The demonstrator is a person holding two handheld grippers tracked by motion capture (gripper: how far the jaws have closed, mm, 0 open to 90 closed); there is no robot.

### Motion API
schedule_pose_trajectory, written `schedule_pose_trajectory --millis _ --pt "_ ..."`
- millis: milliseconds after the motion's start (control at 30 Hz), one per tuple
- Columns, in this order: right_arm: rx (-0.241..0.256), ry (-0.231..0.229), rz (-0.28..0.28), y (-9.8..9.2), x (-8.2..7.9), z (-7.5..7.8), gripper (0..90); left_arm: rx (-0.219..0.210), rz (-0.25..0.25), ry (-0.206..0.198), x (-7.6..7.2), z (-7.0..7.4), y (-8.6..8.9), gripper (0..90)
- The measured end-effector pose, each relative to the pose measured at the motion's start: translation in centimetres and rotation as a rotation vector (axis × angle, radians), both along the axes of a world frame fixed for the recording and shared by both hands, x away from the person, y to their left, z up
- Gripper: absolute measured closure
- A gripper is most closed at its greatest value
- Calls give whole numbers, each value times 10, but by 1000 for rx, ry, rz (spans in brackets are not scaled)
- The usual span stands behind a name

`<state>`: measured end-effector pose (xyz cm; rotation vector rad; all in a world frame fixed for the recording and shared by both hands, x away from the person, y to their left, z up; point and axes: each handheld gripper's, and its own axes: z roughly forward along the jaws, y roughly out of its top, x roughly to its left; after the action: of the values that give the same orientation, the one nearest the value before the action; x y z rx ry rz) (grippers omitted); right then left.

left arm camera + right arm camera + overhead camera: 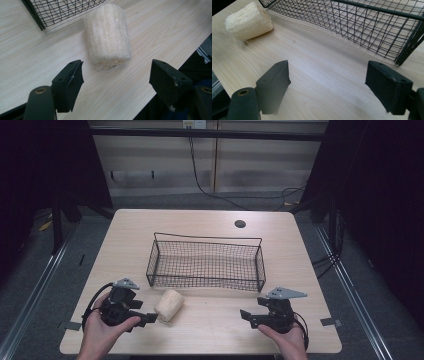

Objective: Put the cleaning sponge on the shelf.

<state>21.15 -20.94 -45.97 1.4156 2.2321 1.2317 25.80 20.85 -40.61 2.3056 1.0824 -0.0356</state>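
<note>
A pale, cream loofah sponge (169, 305) lies on the wooden table just in front of the black wire basket (205, 262). My left gripper (148, 318) is open, held low at the table's front left, its jaws pointing at the loofah (107, 37) from a short way off without touching it. My right gripper (246, 316) is open over the front right of the table with only bare wood between its jaws. From there the loofah (248, 21) lies off to the far left and the basket (367, 25) stands ahead. The basket holds nothing.
The table (210, 340) has a round cable hole (240, 224) near its far edge. A person's hands hold both grippers at the near edge. Dark floor, rails and cables surround the table.
</note>
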Motion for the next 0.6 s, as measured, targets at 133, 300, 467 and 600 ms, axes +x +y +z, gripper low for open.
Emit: schedule_pose_trajectory --millis 133,300,467,600 --pt "-2 4 5 1 0 0 190 48 -3 31 10 2 -9 264" --pt "-2 11 13 2 1 -1 189 63 17 56 20 7 -15 237" --pt "6 15 10 2 1 -2 190 84 25 82 31 12 -22 237" --pt "5 17 9 1 1 -2 191 131 19 79 36 14 -30 263"
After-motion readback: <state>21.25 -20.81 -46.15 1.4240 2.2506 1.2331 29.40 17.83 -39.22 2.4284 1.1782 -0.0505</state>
